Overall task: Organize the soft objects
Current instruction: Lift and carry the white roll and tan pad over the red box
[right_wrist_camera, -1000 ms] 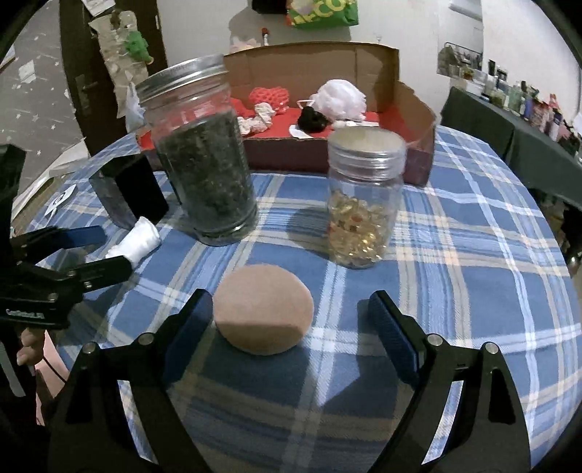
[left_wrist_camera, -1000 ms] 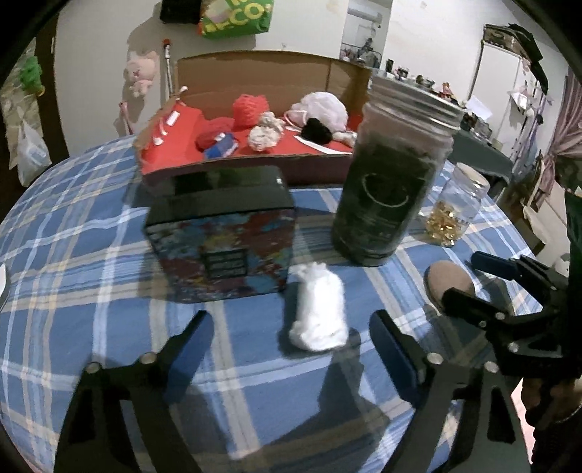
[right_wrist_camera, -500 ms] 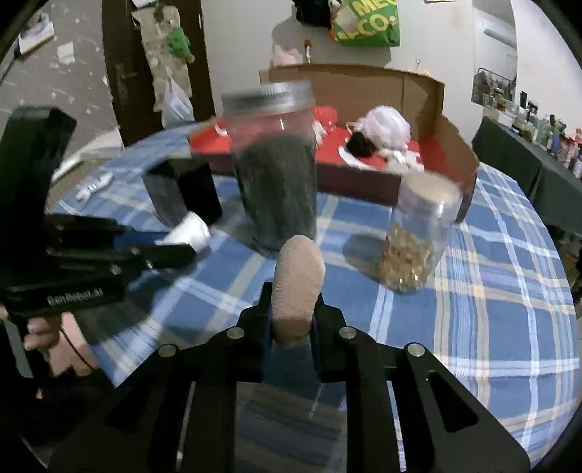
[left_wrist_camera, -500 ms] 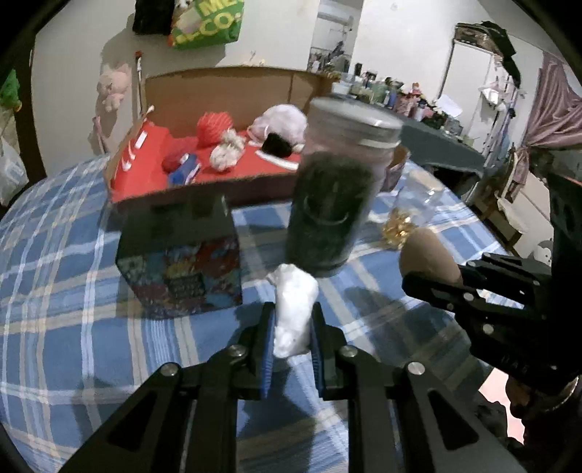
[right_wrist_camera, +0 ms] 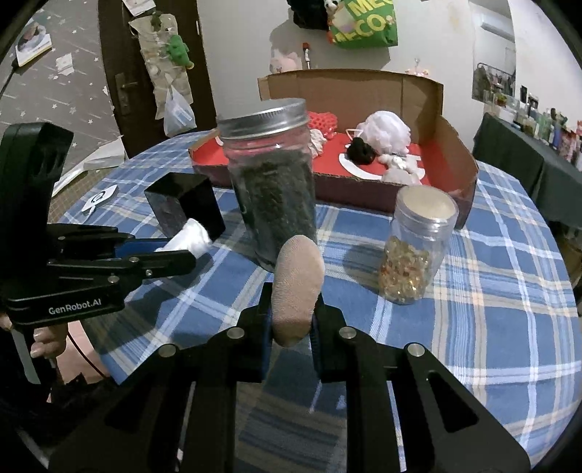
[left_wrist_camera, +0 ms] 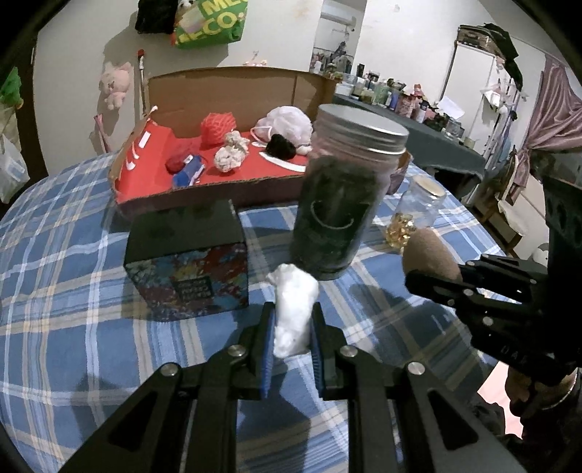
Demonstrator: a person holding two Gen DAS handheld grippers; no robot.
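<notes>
Left gripper (left_wrist_camera: 291, 327): fingers pinching white cotton wad (left_wrist_camera: 293, 309), lifted above plaid counter (left_wrist_camera: 72, 291), at 6 o'clock of dark jar (left_wrist_camera: 342, 203). Right gripper (right_wrist_camera: 291, 320): fingers pinching tan sponge (right_wrist_camera: 296, 287), raised at 6 o'clock of the same jar. Patterned black box (left_wrist_camera: 189, 254) at 9 o'clock of the wad. Cardboard tray (left_wrist_camera: 225, 83) of soft things at 12 o'clock, beyond the jar.

We read "GenRobot.AI" in white letters on the black body of the left claw (right_wrist_camera: 174, 254), seen from the right wrist view. On the green bag (right_wrist_camera: 365, 22) hanging on the wall we make out only the fragments "ME" and "CO." in white. The label on the patterned box (left_wrist_camera: 192, 269) is too blurred to read.
</notes>
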